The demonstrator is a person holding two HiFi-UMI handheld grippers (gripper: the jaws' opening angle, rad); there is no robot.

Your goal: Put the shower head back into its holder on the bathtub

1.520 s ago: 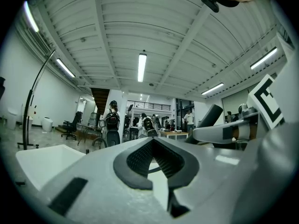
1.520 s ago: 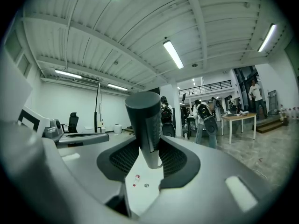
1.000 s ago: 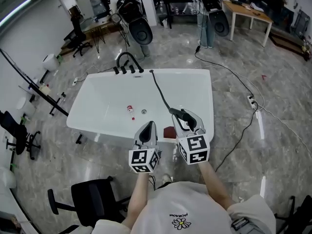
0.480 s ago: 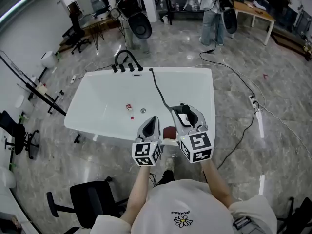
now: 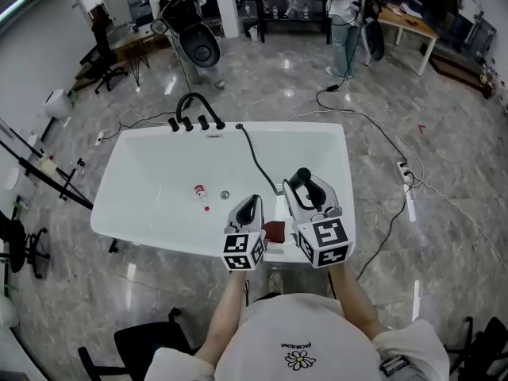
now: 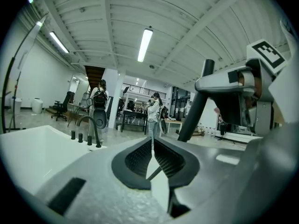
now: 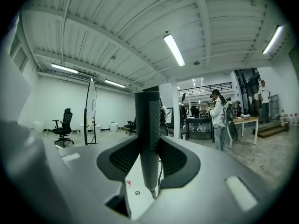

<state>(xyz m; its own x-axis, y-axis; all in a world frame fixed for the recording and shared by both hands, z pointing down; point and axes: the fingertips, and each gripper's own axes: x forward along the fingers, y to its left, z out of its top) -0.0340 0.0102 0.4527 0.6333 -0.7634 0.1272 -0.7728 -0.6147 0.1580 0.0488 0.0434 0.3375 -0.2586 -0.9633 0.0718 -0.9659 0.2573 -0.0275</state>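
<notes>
Quick update from the remote seat. I'm standing the rig at the near end of the bathtub [image 5: 340, 153], so the whole white tub is stretching out toward 12 o'clock.

The right gripper [image 5: 311, 193] is doing the real work. Its tongs are pinching the dark handle of the shower head [image 5: 300, 178], which is standing roughly upright between them. In the right gripper view the hose end is poking out below the pads. The shower head is hanging over the near right-hand part of the tub, at about 1 o'clock from me. That's well apart from the far rim where the black hose [image 5: 255, 159] is coming out. The hose is trailing across the tub from about 12 o'clock back to the handle.

The left gripper [image 5: 251, 202] is floating just beside the right one, at about 11 o'clock from me, over the near rim. Its tongs are just starting to part, with the tips looking practically pressed together. Nothing is sitting between them, and only the hose is showing far off through the slit.

The curved black faucet [image 5: 193, 101] and its taps are sitting on the far rim at around 11 o'clock. A small red-and-white bottle [image 5: 200, 190] is lying on the tub floor near the drain [image 5: 225, 194]. Something dark red [image 5: 274, 230] is resting on the near rim between the two grippers, but I can't tell what it is.
</notes>
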